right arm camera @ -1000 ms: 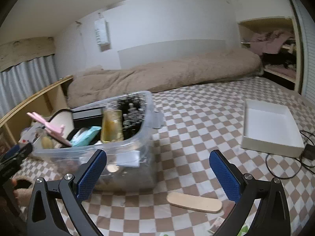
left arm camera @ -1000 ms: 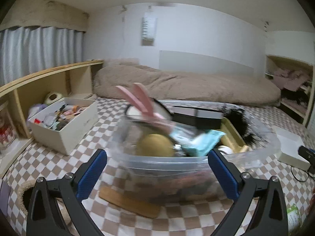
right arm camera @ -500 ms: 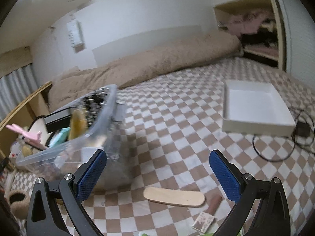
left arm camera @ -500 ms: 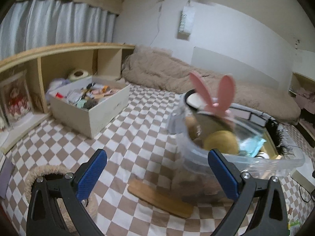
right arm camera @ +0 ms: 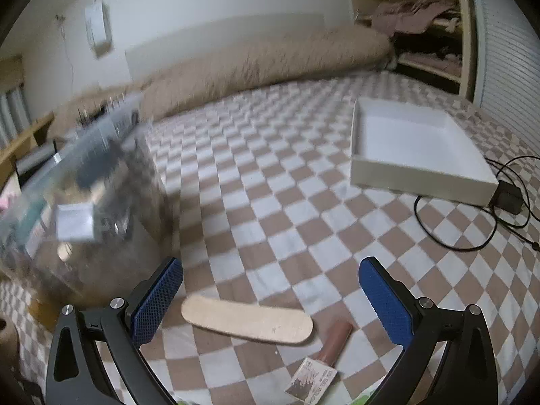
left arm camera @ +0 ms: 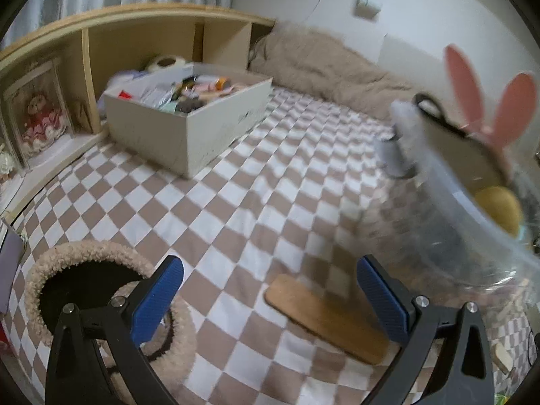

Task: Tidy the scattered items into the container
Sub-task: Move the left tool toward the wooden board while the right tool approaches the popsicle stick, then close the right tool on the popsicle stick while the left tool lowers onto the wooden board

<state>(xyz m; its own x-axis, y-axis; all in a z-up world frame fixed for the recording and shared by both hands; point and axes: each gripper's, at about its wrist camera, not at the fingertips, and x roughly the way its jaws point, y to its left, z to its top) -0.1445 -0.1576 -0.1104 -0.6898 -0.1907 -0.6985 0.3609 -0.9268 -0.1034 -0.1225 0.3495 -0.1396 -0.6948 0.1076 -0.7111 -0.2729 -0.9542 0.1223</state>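
A clear plastic bin (left arm camera: 449, 202) full of items, with pink bunny ears (left arm camera: 489, 98) sticking out, stands at the right of the left wrist view and at the left of the right wrist view (right arm camera: 84, 182). My left gripper (left arm camera: 270, 297) is open and empty above the checkered cover, with a wooden board (left arm camera: 324, 317) lying between its fingers. My right gripper (right arm camera: 270, 297) is open and empty above a pale wooden board (right arm camera: 246, 319), a brown tube (right arm camera: 335, 339) and a small printed packet (right arm camera: 312, 379).
A white box (left arm camera: 189, 125) full of small items sits by a wooden shelf (left arm camera: 101, 44). A fuzzy slipper (left arm camera: 87, 290) lies under my left gripper. An empty white tray (right arm camera: 415, 152) and a black cable with adapter (right arm camera: 503, 202) lie at right. A beige duvet (right arm camera: 270, 64) is behind.
Both grippers have swung away from the bin: the left view turned left and down, the right view turned right and down. The bin slid toward each frame's edge. Both stay open.
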